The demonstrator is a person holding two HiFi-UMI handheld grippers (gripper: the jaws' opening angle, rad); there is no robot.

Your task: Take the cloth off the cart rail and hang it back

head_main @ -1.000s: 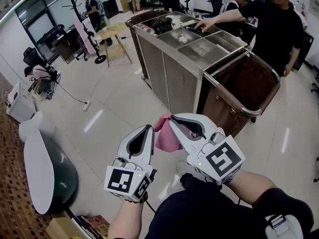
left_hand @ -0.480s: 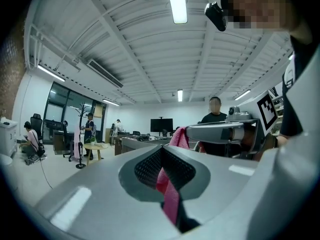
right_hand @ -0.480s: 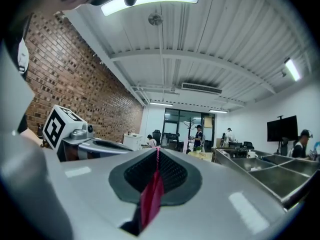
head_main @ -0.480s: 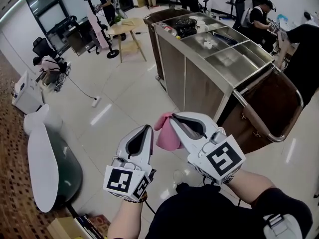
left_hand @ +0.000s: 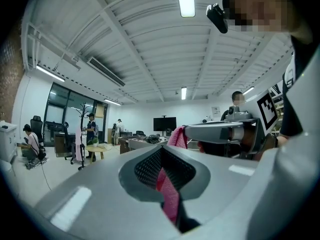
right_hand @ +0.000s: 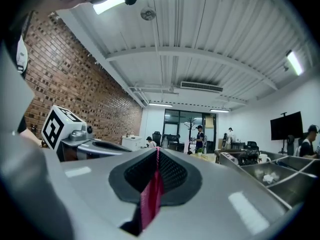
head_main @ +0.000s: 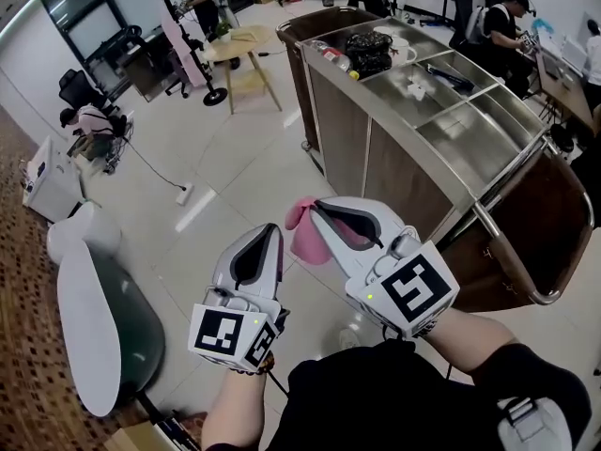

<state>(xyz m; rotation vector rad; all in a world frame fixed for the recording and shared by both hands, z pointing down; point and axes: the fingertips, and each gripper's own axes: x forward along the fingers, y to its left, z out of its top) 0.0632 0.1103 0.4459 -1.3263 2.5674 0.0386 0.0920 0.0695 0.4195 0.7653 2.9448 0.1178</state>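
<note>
A pink cloth (head_main: 306, 237) hangs bunched in the air between my two grippers, above the floor and short of the cart. My right gripper (head_main: 320, 205) is shut on its upper edge, and the left gripper (head_main: 270, 230) beside it is shut on the same cloth. The left gripper view shows a pink strip of cloth (left_hand: 170, 198) pinched in the closed jaws. The right gripper view shows the cloth (right_hand: 151, 195) the same way. The cart rail (head_main: 508, 252), a curved metal bar, runs round a brown bag at the cart's near right end.
The steel cart (head_main: 441, 134) has tray wells on top holding small items. A round white-and-green table (head_main: 89, 332) stands at the near left. A coat rack (head_main: 178, 36) and a wooden side table (head_main: 239, 45) are farther back. People sit and stand around the room's edges.
Both grippers have carried the cloth closer to the cart, which now looms larger on the right. The person who reached over the cart top has left that spot.
</note>
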